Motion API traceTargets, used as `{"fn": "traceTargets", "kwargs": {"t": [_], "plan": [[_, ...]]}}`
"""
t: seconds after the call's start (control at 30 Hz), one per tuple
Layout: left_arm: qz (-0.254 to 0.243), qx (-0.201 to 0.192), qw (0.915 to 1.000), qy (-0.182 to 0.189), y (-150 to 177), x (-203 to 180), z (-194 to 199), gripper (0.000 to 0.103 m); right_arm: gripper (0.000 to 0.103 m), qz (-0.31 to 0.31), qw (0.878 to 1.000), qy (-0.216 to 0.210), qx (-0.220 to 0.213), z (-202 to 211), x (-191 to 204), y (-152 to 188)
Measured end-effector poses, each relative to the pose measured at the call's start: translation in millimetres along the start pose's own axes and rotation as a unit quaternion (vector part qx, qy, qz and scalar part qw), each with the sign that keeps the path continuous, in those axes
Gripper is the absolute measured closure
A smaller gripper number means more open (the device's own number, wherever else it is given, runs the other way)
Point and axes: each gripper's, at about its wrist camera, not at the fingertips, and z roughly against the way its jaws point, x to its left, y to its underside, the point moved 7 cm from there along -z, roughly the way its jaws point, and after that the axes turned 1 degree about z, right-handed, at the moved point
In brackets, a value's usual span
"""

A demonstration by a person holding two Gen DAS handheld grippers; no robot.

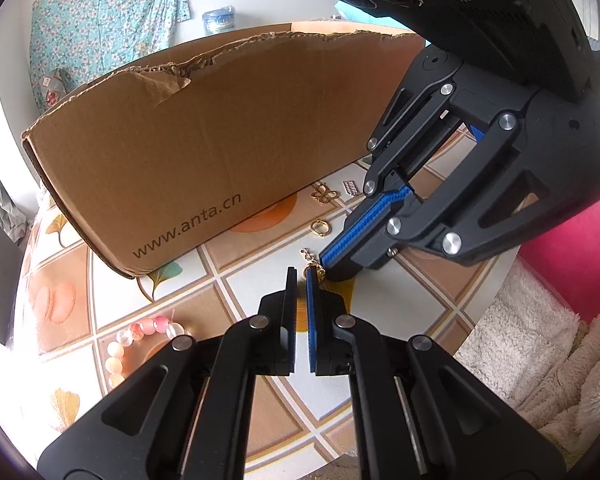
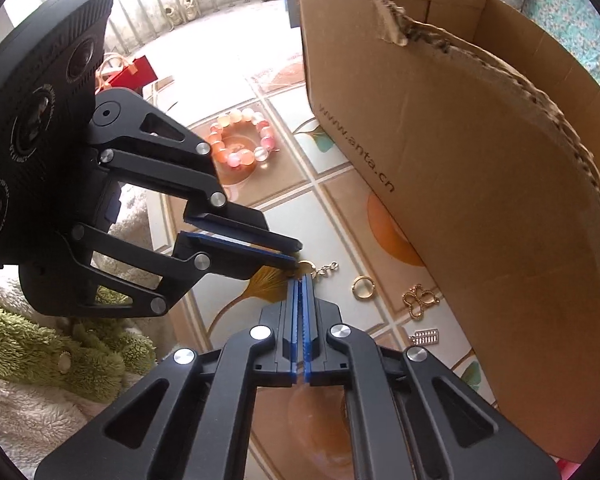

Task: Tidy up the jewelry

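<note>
Jewelry is scattered on the patterned table next to the cardboard box: pink bead bracelet, gold ring, butterfly charm, and a little gold chain piece. Both my claws are squeezed together right at that chain piece, left gripper and right gripper tips almost meeting. Can't tell if either one's actually pinching it.

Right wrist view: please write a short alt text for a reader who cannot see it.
Two black grippers, right gripper and left gripper, meet shut at a small gold chain piece on a patterned table. Beside them stands a torn cardboard box.
</note>
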Motion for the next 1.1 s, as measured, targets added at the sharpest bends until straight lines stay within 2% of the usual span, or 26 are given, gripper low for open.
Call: {"fn": "traceTargets", "kwargs": {"t": [0.3, 0.47, 0.53, 0.6, 0.67, 1.1], "plan": [[0.000, 0.000, 1.0000, 0.000, 1.2, 1.4, 0.7, 0.099, 0.102, -0.029, 0.999, 0.006, -0.036, 25.2, -5.6, -0.9], [-0.002, -0.001, 1.0000, -0.002, 1.6, 1.7, 1.4, 0.099, 0.102, -0.046, 0.998, 0.002, -0.041, 33.7, -9.9, 3.0], [-0.004, 0.000, 1.0000, -0.005, 1.9, 1.0, 1.7, 0.099, 0.099, -0.063, 0.997, -0.003, -0.036, 31.1, -8.4, 3.9], [-0.005, 0.001, 1.0000, -0.006, 1.9, -0.1, 1.7, 0.099, 0.091, -0.069, 0.997, -0.009, -0.030, 26.0, -9.7, 7.7], [-0.006, 0.002, 1.0000, -0.006, 2.3, -1.1, 2.6, 0.099, 0.085, -0.062, 0.998, -0.001, -0.026, 19.8, -3.2, 8.8], [-0.004, 0.004, 1.0000, -0.007, -1.0, -5.8, 0.9, 0.099, 0.088, -0.011, 1.000, 0.017, -0.010, -9.2, 7.5, -0.8]]}}
